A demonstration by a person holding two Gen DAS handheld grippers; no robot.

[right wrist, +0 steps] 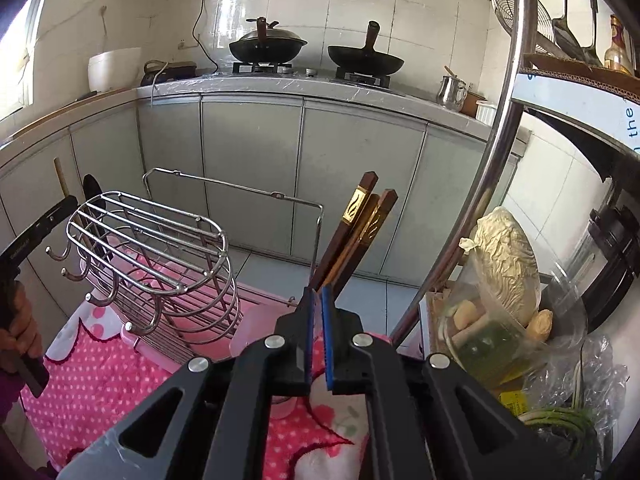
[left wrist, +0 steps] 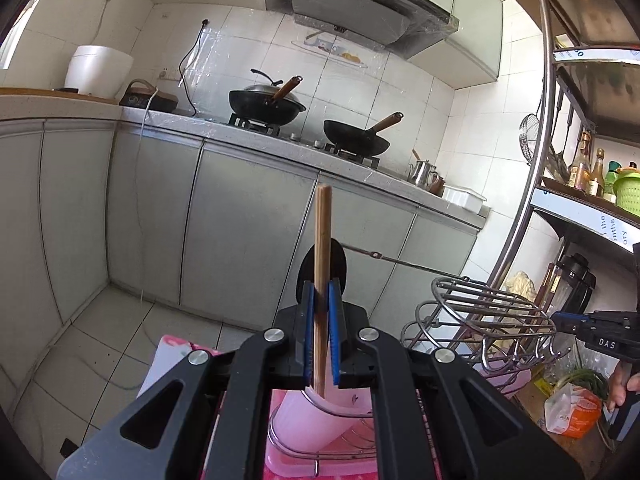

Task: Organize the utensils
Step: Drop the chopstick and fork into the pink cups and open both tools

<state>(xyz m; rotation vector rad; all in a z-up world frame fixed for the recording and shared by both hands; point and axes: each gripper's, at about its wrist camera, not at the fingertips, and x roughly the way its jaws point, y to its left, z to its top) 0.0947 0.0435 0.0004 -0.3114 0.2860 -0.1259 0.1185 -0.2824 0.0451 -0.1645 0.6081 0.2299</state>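
Observation:
My left gripper (left wrist: 321,294) is shut on light wooden chopsticks (left wrist: 322,240), which stand upright above a pale pink cup (left wrist: 316,416) in a wire rack. A black spoon head (left wrist: 340,258) sits just behind the fingers. My right gripper (right wrist: 318,294) is shut on a bundle of dark brown chopsticks with gold bands (right wrist: 356,228), pointing up and right. A wire utensil basket with hooks (right wrist: 156,248) stands left of the right gripper, over a pink dish rack (right wrist: 192,324); the basket also shows in the left wrist view (left wrist: 480,316).
A pink dotted cloth (right wrist: 100,372) covers the surface. A metal shelf pole (right wrist: 492,132) rises close on the right. Bagged cabbage and vegetables (right wrist: 504,256) lie at right. Two woks (right wrist: 264,46) sit on the far stove, above grey cabinets (right wrist: 248,168).

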